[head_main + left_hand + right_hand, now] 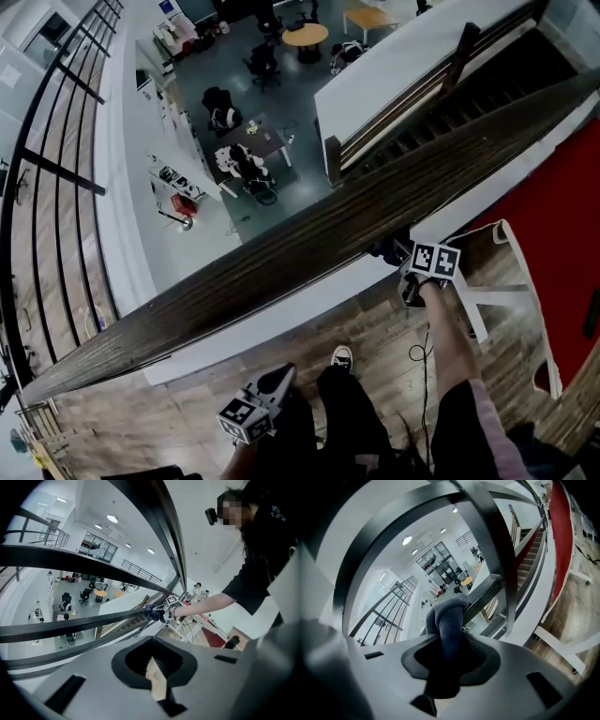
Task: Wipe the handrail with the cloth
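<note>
At the handrail [309, 234], the right hand-held gripper [444, 656] pinches a grey cloth [446, 618]; the left hand-held gripper [154, 670] is pressed together

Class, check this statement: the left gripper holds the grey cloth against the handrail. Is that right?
Not quite. It is the right gripper that holds the grey cloth against the handrail. The right gripper view shows the cloth clamped in its jaws.
</note>
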A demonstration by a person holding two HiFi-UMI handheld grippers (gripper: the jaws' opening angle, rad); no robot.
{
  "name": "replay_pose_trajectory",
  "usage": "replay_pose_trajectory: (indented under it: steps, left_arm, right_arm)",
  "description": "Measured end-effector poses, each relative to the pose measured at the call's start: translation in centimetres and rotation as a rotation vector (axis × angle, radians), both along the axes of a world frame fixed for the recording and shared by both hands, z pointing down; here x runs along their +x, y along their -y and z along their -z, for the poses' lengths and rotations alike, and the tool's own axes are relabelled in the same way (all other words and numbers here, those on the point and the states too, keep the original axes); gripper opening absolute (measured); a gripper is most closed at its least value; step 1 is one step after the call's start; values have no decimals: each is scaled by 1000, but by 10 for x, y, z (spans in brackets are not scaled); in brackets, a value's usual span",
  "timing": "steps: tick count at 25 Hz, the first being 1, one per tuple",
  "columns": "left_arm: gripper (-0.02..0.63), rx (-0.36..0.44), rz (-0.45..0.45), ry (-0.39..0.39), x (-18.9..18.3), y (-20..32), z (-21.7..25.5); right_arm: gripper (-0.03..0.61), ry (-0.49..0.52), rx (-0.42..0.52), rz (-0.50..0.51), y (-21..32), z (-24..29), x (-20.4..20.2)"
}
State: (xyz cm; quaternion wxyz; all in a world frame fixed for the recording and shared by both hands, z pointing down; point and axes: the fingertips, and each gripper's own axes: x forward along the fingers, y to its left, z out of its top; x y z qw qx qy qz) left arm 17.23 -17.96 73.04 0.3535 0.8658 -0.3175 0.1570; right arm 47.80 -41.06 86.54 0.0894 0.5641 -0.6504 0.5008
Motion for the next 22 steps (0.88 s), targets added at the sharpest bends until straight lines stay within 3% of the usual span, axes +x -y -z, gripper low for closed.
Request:
replay_pose_trajectory:
  steps: [10, 14, 22]
  left_arm:
    - [2, 0, -11, 38, 19, 2, -4]
    - [2, -1, -16, 36, 20, -1, -3]
    - [2, 28, -24, 22, 5, -5, 25]
  right_arm:
    - [103, -66, -16, -108, 16, -2, 89]
    - [103, -72, 10, -73, 14, 9, 82]
    - [103, -51, 69, -14, -28, 53, 27]
